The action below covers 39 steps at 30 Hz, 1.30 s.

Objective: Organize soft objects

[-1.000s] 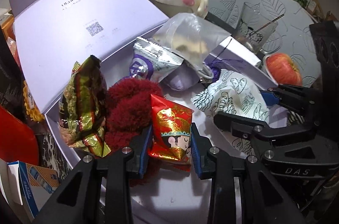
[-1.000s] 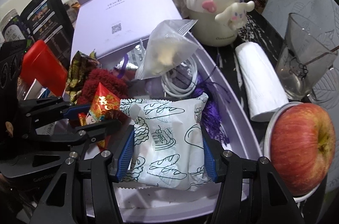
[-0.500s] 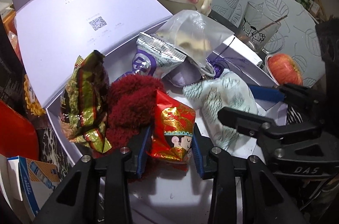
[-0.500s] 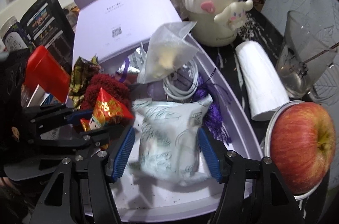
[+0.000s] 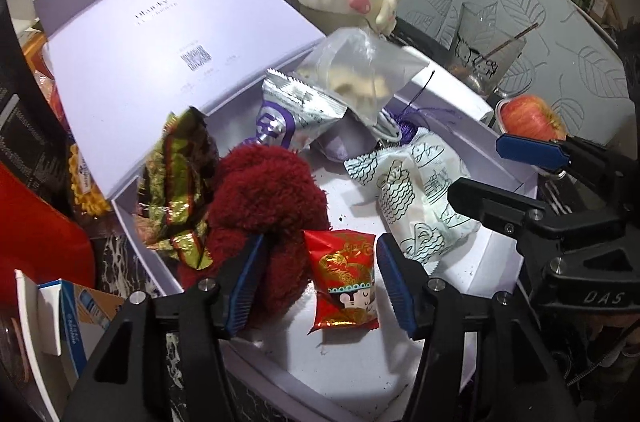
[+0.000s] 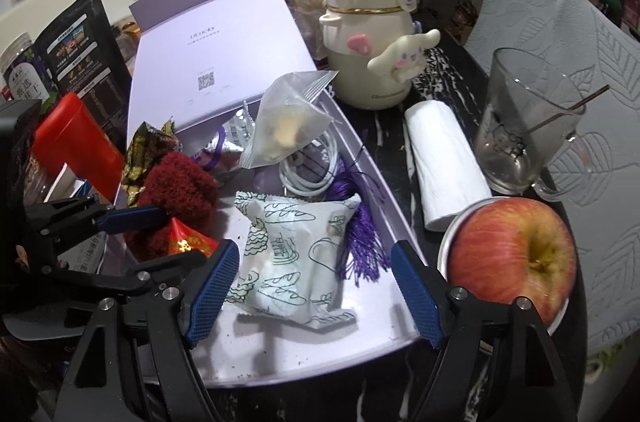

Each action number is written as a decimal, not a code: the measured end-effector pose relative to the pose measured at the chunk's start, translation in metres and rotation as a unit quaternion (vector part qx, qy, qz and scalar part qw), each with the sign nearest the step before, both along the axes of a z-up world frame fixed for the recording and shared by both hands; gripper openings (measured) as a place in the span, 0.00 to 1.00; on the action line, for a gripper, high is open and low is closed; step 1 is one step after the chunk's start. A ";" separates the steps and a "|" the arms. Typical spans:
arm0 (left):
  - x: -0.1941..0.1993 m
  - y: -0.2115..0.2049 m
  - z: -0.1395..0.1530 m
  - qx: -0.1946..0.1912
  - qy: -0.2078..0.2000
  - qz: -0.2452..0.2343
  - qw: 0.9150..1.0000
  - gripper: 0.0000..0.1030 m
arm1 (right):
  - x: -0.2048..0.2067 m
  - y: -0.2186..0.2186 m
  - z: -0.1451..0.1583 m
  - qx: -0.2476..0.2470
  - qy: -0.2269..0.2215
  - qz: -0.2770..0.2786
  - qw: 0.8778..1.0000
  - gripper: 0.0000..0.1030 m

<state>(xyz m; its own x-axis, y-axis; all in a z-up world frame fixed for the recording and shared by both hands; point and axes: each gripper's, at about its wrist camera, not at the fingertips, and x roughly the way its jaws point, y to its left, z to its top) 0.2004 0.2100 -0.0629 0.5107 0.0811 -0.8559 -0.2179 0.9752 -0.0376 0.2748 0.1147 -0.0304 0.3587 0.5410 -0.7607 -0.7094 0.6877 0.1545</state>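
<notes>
An open lilac box (image 5: pixel 360 374) holds soft items. My left gripper (image 5: pixel 316 282) is open, its fingers either side of a red snack packet (image 5: pixel 344 282) that lies on the box floor. A dark red fluffy item (image 5: pixel 264 198) lies just left of it, by a green-gold packet (image 5: pixel 176 182). My right gripper (image 6: pixel 312 290) is open around a white bread-print packet (image 6: pixel 296 254), which lies flat in the box (image 6: pixel 360 350). A clear bag (image 6: pixel 284 122), white cable (image 6: pixel 308 174) and purple tassel (image 6: pixel 360 242) lie behind it.
An apple (image 6: pixel 512 258) on a plate sits right of the box, with a paper roll (image 6: pixel 444 162), a glass mug (image 6: pixel 524 130) and a cream bottle (image 6: pixel 372 46). A red container (image 6: pixel 76 146) and dark packets stand left. The box lid (image 5: pixel 160 34) leans open behind.
Both grippers have opened and drawn back. The red packet and the bread-print packet, held a second ago, now lie released on the box floor.
</notes>
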 end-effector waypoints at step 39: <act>-0.139 -0.051 0.198 0.088 -0.229 0.019 0.969 0.90 | -0.148 -0.089 0.194 0.107 -0.225 -0.009 0.968 0.89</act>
